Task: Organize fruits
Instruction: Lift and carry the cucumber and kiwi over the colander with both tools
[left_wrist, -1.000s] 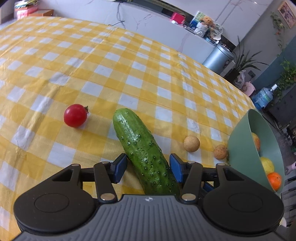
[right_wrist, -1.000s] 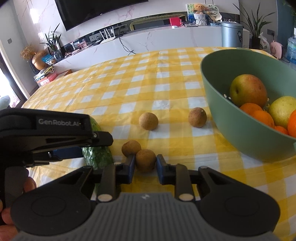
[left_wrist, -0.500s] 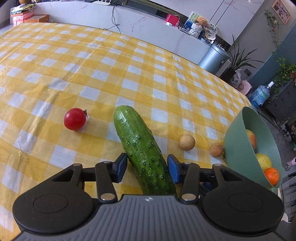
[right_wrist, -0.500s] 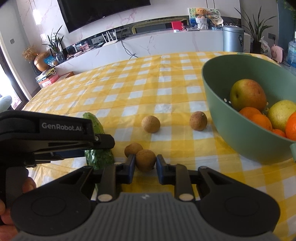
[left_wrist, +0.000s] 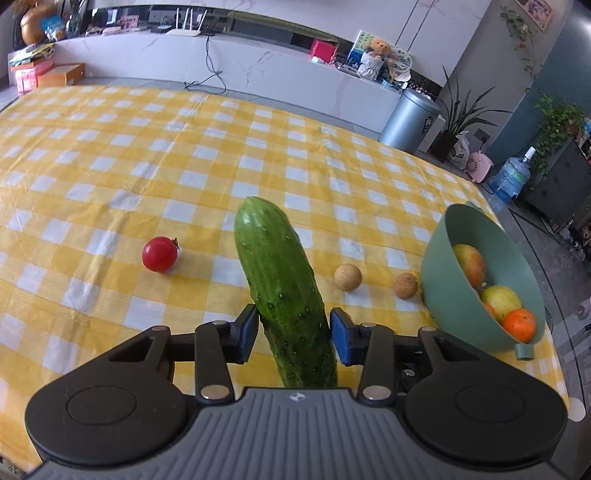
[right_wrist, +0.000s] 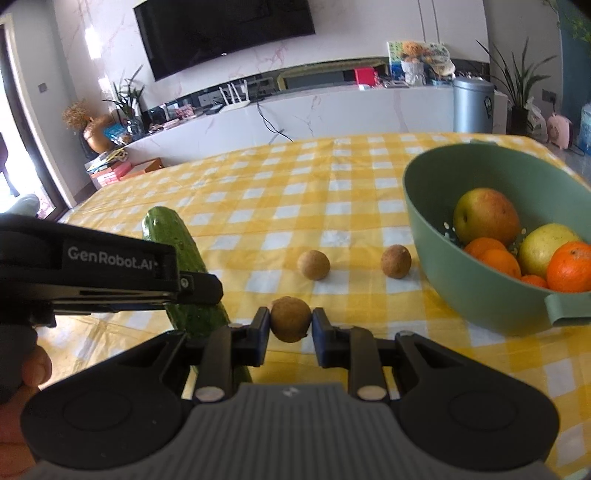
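Note:
My left gripper (left_wrist: 293, 334) is shut on a green cucumber (left_wrist: 282, 288) and holds it tilted up above the yellow checked cloth; the cucumber also shows in the right wrist view (right_wrist: 181, 273). My right gripper (right_wrist: 290, 328) is shut on a small brown longan (right_wrist: 290, 319), lifted off the table. Two more longans (right_wrist: 313, 264) (right_wrist: 396, 261) lie on the cloth beside the green bowl (right_wrist: 443, 258). The bowl holds an apple, a yellow fruit and oranges. A red tomato (left_wrist: 159, 254) lies left of the cucumber.
The left gripper body (right_wrist: 92, 273) sits close on the left in the right wrist view. The table's far edge faces a white counter (left_wrist: 258, 70) and a grey bin (left_wrist: 410, 122). The bowl (left_wrist: 439, 273) stands at the table's right edge.
Both grippers have risen. The cucumber has lifted off the cloth and tilted up. The longan has come up in the right gripper, away from the one that lay beside it.

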